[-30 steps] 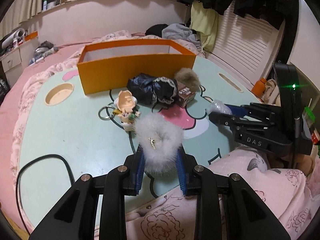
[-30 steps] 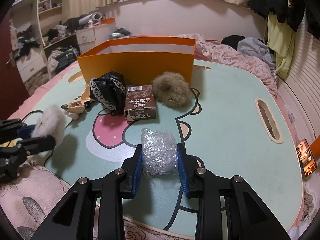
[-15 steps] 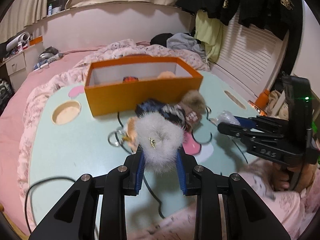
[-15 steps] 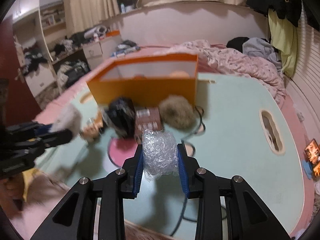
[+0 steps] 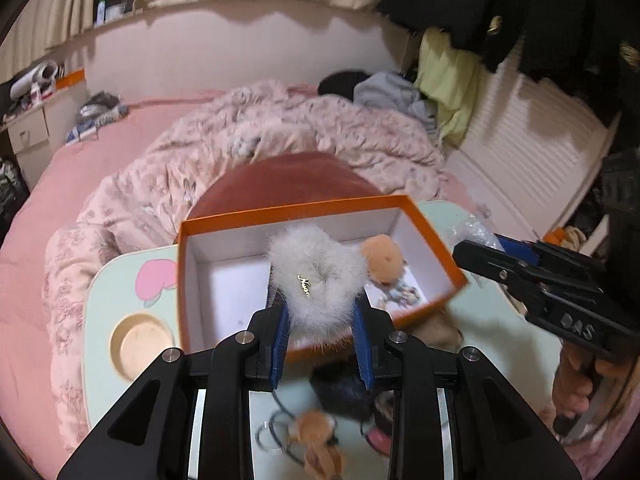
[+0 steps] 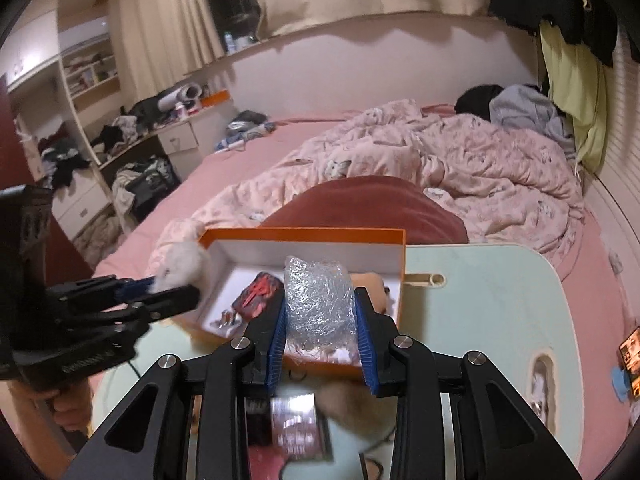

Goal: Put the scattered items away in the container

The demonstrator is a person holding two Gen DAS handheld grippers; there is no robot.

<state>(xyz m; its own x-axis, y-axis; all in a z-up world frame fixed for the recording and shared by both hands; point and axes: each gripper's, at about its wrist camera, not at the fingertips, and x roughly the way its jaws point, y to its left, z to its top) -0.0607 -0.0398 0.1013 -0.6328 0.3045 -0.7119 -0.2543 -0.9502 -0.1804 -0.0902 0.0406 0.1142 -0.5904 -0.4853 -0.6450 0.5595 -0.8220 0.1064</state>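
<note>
Partly tidied: 2 more items carried above the box.
Left claw (image 5: 322, 354) grips the pompom (image 5: 318, 280), right claw (image 6: 320, 344) grips the plastic wad (image 6: 320, 300), over the box (image 6: 304, 234); several items wait on the tabletop (image 6: 480, 300), near edge.

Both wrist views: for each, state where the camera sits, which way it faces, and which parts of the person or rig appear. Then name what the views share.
Left wrist: on the left gripper, looking down into the orange box; it grips a white fluffy scrunchie; right gripper shows.
Right wrist: on the right gripper, gripping a bubble wrap wad; left gripper visible.
Shared: box, bed, lap table.
</note>
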